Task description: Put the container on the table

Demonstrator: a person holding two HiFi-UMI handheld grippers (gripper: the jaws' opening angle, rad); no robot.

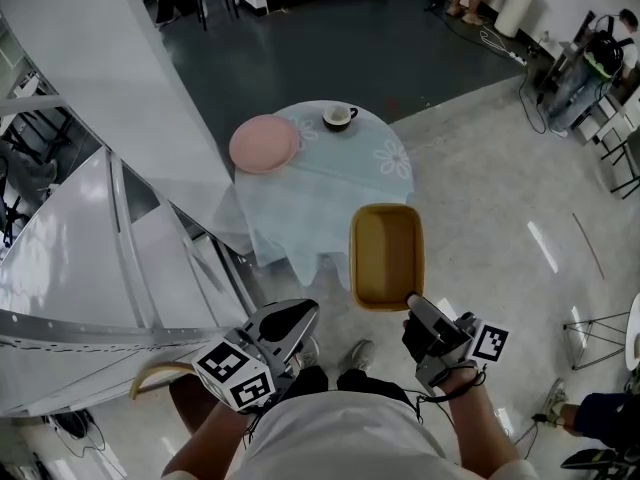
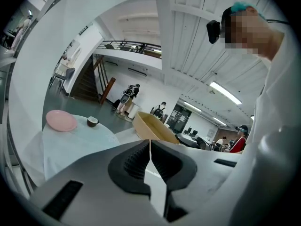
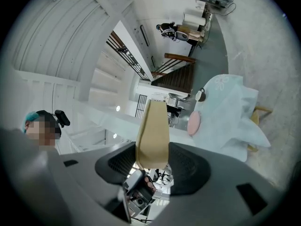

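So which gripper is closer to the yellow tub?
Right. The right gripper clamps the near corner of the container; the left gripper, shut and empty, sits off to its left, not touching.

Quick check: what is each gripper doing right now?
Left gripper: closed, nothing between its jaws.
Right gripper: closed on the tan container, holding it by its near edge.

Round table (image 1: 345, 183) under a pale blue cloth (image 1: 290, 236) with white flowers. On the cloth, a pink plate (image 1: 264, 144), flat, close to the far left edge. Just right of the plate and a bit farther back, a small white cup (image 1: 340, 117) (dark inside), not touching the plate. Below, floor (image 1: 480, 198): dark grey beyond the plate, pale and speckled nearer.
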